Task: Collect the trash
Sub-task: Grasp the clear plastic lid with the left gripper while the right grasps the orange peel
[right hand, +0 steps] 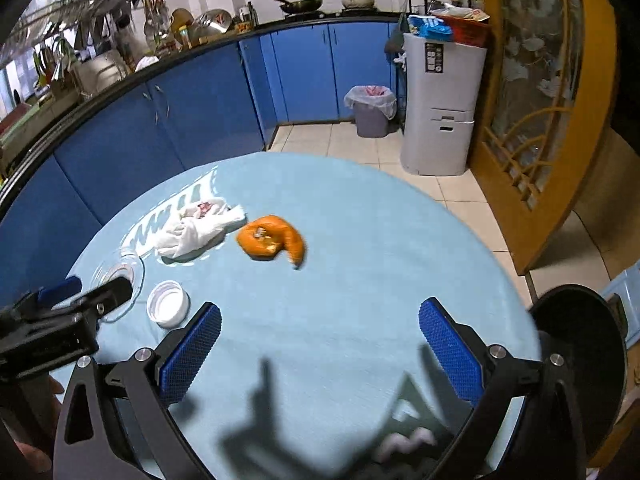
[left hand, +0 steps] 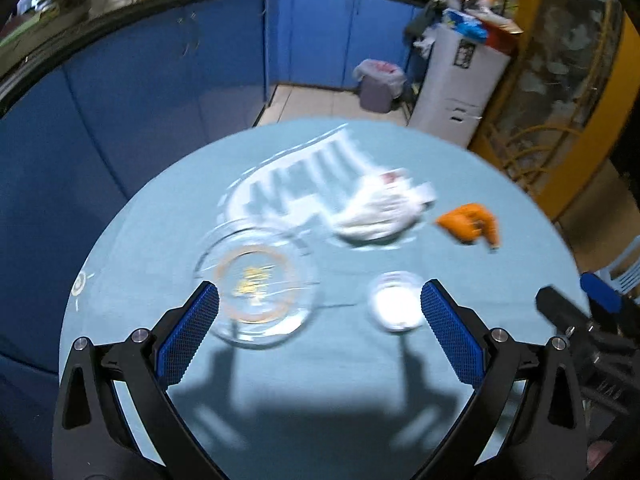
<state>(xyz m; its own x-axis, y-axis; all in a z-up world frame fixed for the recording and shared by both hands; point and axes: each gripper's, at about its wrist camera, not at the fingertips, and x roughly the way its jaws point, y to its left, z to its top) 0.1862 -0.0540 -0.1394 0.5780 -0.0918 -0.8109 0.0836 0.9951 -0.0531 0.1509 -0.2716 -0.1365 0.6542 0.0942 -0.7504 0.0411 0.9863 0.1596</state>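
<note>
On the round light-blue table (left hand: 280,380) lie an orange peel (left hand: 470,222), a crumpled white tissue (left hand: 380,210) and a white lid (left hand: 396,300). A clear glass dish (left hand: 256,284) with yellow scraps sits near my left gripper (left hand: 320,308), which is open and empty just above the table's near side. In the right wrist view the peel (right hand: 272,240), tissue (right hand: 196,228) and lid (right hand: 168,309) lie ahead and to the left of my right gripper (right hand: 320,328), which is open and empty.
A lined grey trash bin (right hand: 372,110) stands on the tiled floor by blue cabinets (right hand: 200,112). A white appliance (right hand: 440,104) stands to its right. A black round stool (right hand: 580,344) is at the table's right edge. The left gripper (right hand: 60,316) shows at left in the right wrist view.
</note>
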